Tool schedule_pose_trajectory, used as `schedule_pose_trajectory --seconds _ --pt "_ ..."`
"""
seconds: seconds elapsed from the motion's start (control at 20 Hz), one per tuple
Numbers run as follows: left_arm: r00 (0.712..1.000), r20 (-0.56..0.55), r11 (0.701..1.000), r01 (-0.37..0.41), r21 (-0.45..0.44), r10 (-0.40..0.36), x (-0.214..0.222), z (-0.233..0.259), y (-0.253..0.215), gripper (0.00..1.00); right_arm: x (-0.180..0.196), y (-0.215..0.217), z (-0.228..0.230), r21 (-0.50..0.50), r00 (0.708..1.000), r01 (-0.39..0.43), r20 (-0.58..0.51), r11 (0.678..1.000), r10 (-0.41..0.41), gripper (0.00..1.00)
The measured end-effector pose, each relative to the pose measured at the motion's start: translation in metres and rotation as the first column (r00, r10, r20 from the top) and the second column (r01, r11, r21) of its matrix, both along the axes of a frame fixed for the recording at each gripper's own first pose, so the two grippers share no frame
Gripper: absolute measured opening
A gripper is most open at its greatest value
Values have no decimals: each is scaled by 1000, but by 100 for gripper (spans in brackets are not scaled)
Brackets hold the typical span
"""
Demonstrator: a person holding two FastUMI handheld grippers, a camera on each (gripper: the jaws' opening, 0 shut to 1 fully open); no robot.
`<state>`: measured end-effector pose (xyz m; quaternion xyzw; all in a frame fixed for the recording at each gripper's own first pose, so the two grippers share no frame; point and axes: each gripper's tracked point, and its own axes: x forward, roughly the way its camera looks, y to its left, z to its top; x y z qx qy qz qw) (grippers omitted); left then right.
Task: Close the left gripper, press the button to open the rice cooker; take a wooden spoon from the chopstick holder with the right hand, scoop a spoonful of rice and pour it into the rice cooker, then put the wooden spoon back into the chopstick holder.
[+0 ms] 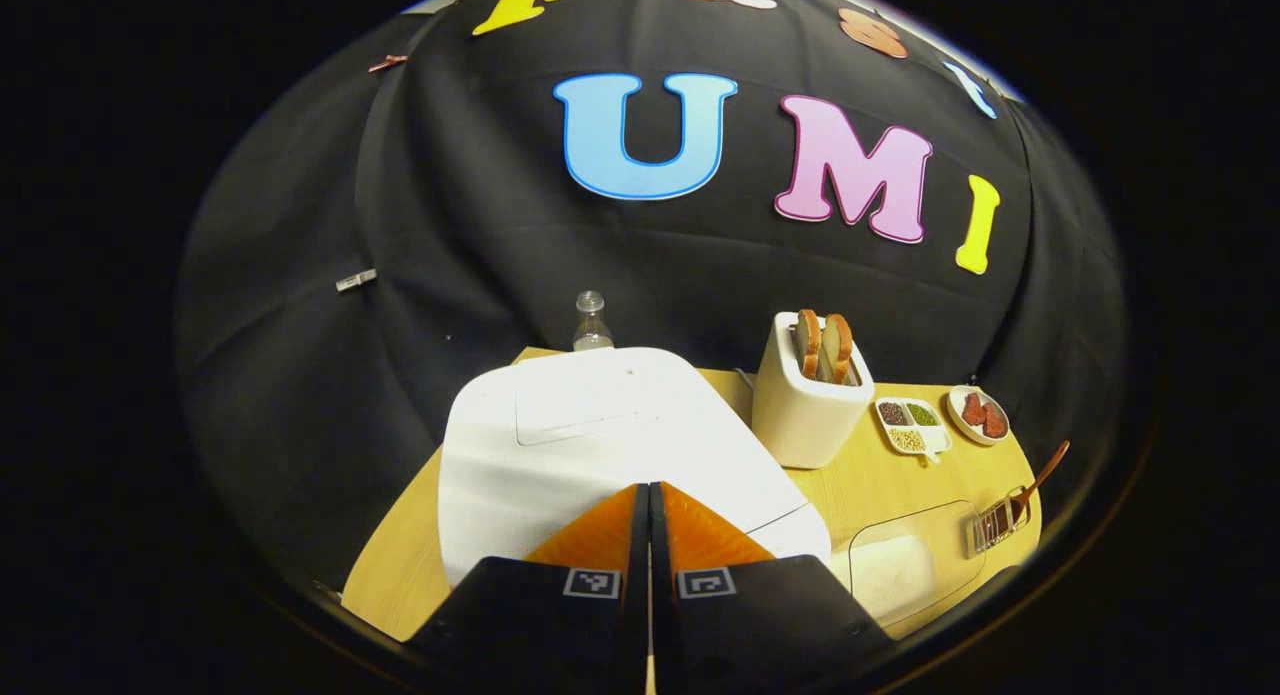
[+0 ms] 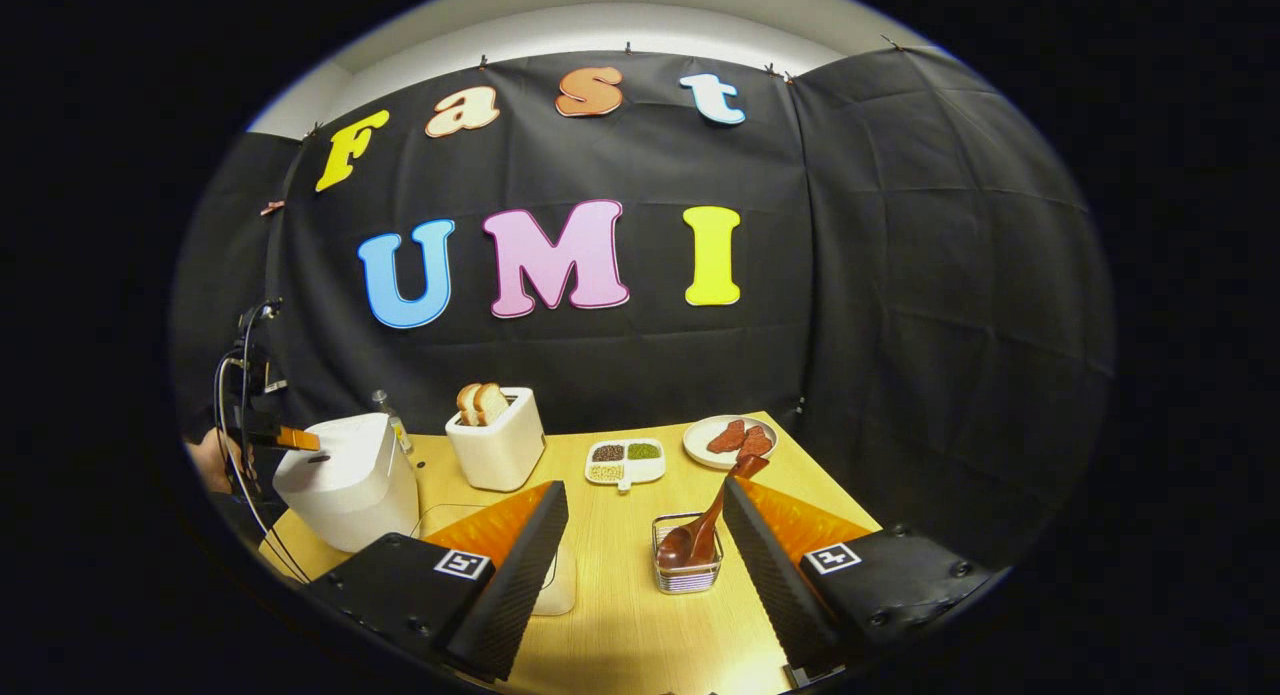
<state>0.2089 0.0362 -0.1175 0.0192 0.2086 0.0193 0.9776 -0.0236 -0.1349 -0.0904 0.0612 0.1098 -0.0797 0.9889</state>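
The left gripper (image 1: 648, 575) has its two fingers pressed flat together with nothing between them, and it hangs just over the near part of the white rice cooker (image 1: 600, 445), whose lid is down. In the right gripper view that same gripper (image 2: 290, 437) shows far off at the left, poised at the top of the rice cooker (image 2: 350, 480), with part of a hand (image 2: 208, 460) behind it; whether it touches the lid I cannot tell.

The right gripper (image 2: 640, 535) is spread wide and holds nothing. Between its fingers, a little to the right, stands the chopstick holder (image 2: 686, 565), a small clear wire-sided box on the wooden table (image 2: 620, 615). The wooden spoon (image 2: 705, 520) sits in it bowl down, its handle leaning up and away to the right, close to the right finger (image 2: 770, 565) but apart from it. Just beside the left finger (image 2: 520, 555) lies a clear container (image 2: 555, 575) with white rice (image 1: 885, 570) inside.

Farther back, the middle of the table holds a white toaster (image 2: 497, 445) with two slices of bread (image 2: 482, 402) standing in it. To its right lies a small divided dish (image 2: 625, 460) of grains and beans, then a round plate (image 2: 700, 445) carrying reddish-brown pieces. Behind the cooker, against the cloth wall, stands a clear bottle (image 1: 591, 325)
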Motion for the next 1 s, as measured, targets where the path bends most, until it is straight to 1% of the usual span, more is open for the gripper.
schedule_pose_trajectory --seconds 0.15,0.35,0.45,0.55,0.6,0.7,0.85,0.95,1.0 --pt "1000 -27 1000 -9 -11 8 0 -13 4 7 1 -2 -4 11 1000 7 -9 1000 -6 98" --pt "1000 -18 1000 -18 10 18 1 -16 5 8 3 -5 -12 2 1000 2 -28 1000 -2 98" --pt "999 -26 1000 -24 -6 23 3 -20 4 8 4 -5 -14 14 999 -5 -34 1000 6 98" --pt "999 -14 999 -37 -34 36 2 -19 4 8 5 -4 -20 14 999 -18 -45 1000 18 98" --pt "999 -5 999 -40 -34 40 2 -17 5 8 5 -5 -22 12 998 -25 -49 1000 25 98" --pt "997 42 998 -60 -20 61 1 -2 5 8 5 -8 -21 17 998 -33 -46 999 34 98" --pt "980 179 995 -96 40 87 -5 48 2 8 10 -19 -27 33 998 -32 -53 999 34 98" --pt "963 257 989 -109 103 80 -14 83 -2 7 15 -28 -33 28 998 -28 -55 999 30 98" --pt "956 284 990 -101 100 69 -18 94 -10 8 19 -31 -38 20 998 -32 -56 999 33 98"
